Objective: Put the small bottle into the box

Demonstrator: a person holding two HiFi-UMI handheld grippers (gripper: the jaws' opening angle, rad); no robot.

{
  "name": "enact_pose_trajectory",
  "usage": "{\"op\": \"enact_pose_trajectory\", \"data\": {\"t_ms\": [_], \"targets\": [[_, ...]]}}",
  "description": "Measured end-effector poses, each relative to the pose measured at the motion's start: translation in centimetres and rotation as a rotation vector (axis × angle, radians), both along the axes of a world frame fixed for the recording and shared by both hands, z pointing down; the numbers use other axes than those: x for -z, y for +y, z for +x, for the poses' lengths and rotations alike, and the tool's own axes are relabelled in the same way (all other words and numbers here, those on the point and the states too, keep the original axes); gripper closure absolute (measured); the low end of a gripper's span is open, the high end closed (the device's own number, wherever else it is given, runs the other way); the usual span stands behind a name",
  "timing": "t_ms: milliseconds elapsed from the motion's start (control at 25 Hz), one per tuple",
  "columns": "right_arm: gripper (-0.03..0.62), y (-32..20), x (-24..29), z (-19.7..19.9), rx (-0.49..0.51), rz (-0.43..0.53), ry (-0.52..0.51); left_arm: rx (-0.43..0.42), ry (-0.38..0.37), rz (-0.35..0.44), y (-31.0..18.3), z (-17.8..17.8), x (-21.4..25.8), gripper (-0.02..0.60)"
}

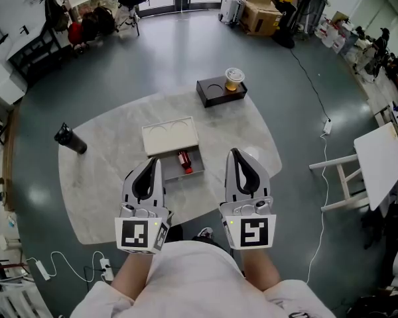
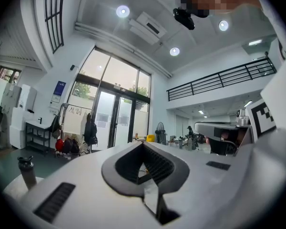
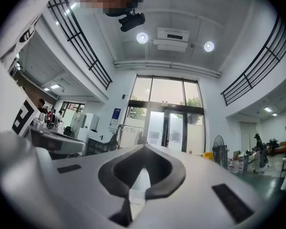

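Observation:
A small red bottle point(image 1: 184, 161) lies inside the open grey box point(image 1: 195, 171) at the middle of the pale table point(image 1: 106, 177). The box's cream lid point(image 1: 170, 136) lies just behind it. Both grippers are held close to the person's body at the table's near edge. My left gripper point(image 1: 157, 160) is shut and empty, its tip just left of the box. My right gripper point(image 1: 233, 152) is shut and empty, to the right of the box. Both gripper views tilt up at the room and ceiling, with the left jaws point(image 2: 143, 145) and right jaws point(image 3: 144, 148) closed on nothing.
A black tray point(image 1: 212, 93) with a clear cup point(image 1: 234, 78) stands at the table's far edge. A dark flask point(image 1: 69, 138) stands at the table's left edge. A white folding table point(image 1: 383, 164) is at the right, a cable point(image 1: 322, 177) trails across the floor.

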State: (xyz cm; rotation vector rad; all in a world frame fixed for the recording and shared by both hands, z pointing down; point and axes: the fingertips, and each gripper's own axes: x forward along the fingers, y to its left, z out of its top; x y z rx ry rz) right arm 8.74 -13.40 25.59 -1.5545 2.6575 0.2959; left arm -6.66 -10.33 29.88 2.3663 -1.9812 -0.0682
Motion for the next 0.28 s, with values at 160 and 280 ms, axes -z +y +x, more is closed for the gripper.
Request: {"op": "enact_pose_trajectory", "data": {"t_ms": [160,280], "targets": [[0.569,-0.25,-0.28,0.19,-0.008,-0.007,0.005,0.014,0.004,-0.018,-0.31,-0.50,-0.36,0.561],[0.569,-0.48,-0.64,0.31,-0.010,-0.019,-0.006,0.018,0.004,-0.023,-0.54,-0.85,-0.62,0.561]]}}
